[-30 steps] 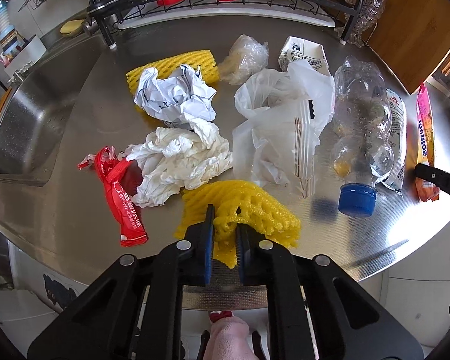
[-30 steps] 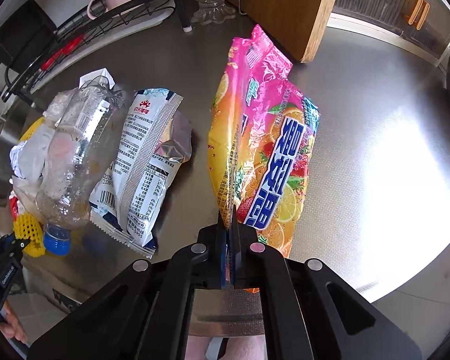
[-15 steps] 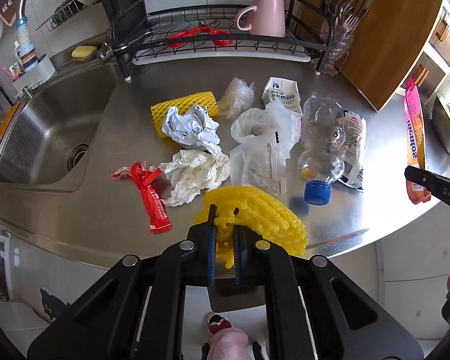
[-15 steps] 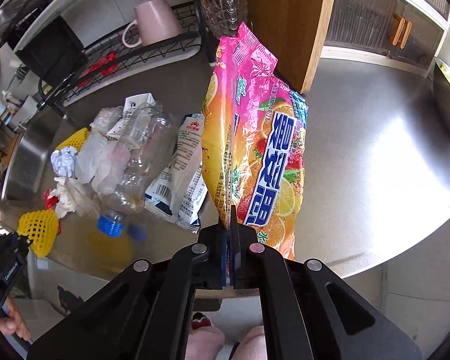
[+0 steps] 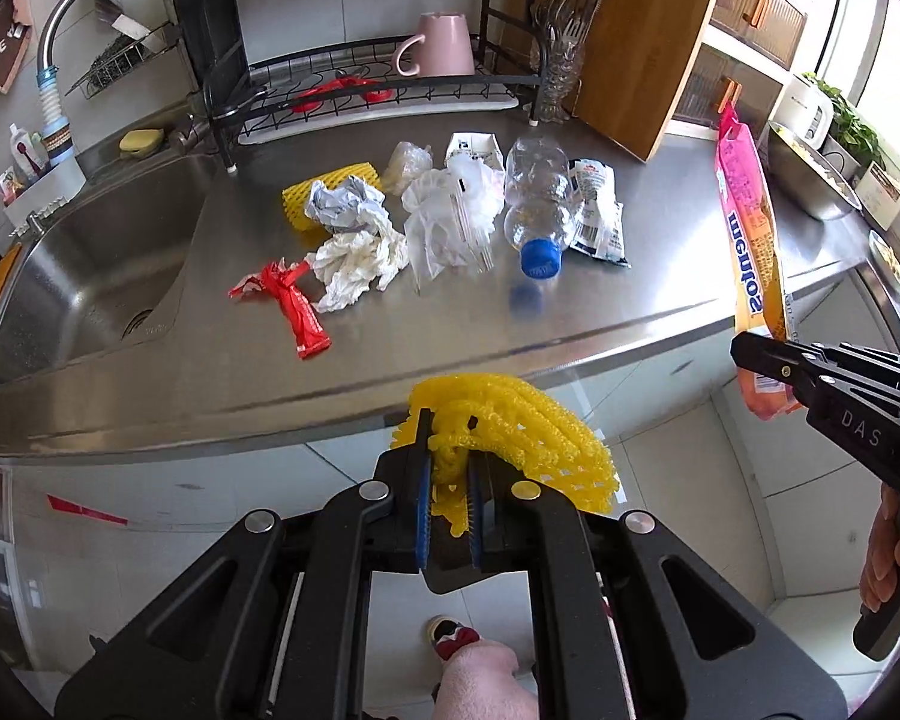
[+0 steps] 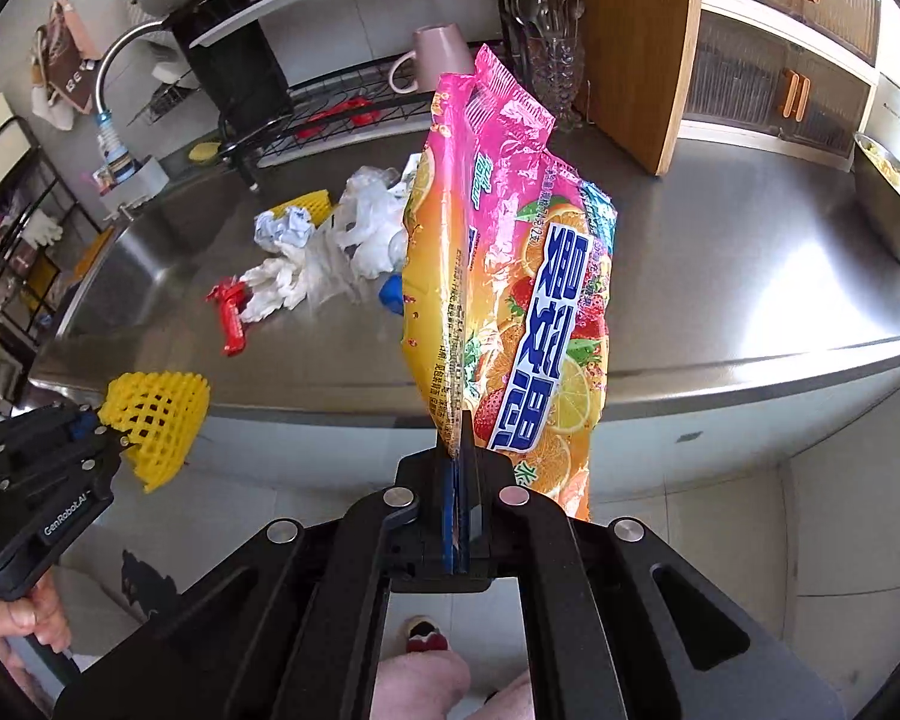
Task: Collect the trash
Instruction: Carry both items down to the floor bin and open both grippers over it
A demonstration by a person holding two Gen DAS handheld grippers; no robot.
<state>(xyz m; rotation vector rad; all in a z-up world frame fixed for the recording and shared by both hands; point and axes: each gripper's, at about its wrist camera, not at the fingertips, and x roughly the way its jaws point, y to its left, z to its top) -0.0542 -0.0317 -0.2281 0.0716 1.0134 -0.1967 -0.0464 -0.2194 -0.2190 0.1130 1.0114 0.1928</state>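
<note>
My left gripper (image 5: 450,450) is shut on a yellow foam fruit net (image 5: 522,426), held in the air in front of the steel counter's edge (image 5: 390,384). My right gripper (image 6: 462,438) is shut on the bottom edge of a pink-and-orange candy bag (image 6: 510,276), which stands up from the jaws, also off the counter. Each gripper shows in the other view: the right gripper (image 5: 744,354) with the candy bag (image 5: 750,240), the left gripper (image 6: 105,429) with the foam net (image 6: 156,414).
On the counter lie a red wrapper (image 5: 288,306), crumpled white paper (image 5: 354,264), a second yellow net (image 5: 324,198), a clear plastic bag (image 5: 450,222), a crushed bottle with a blue cap (image 5: 537,210) and a white snack packet (image 5: 597,210). A sink (image 5: 90,276) is left; a dish rack (image 5: 360,96) behind.
Both grippers have drawn back and up from the counter with their loads. The foam net and the candy bag have left the surface and now hang in front of the counter's edge.
</note>
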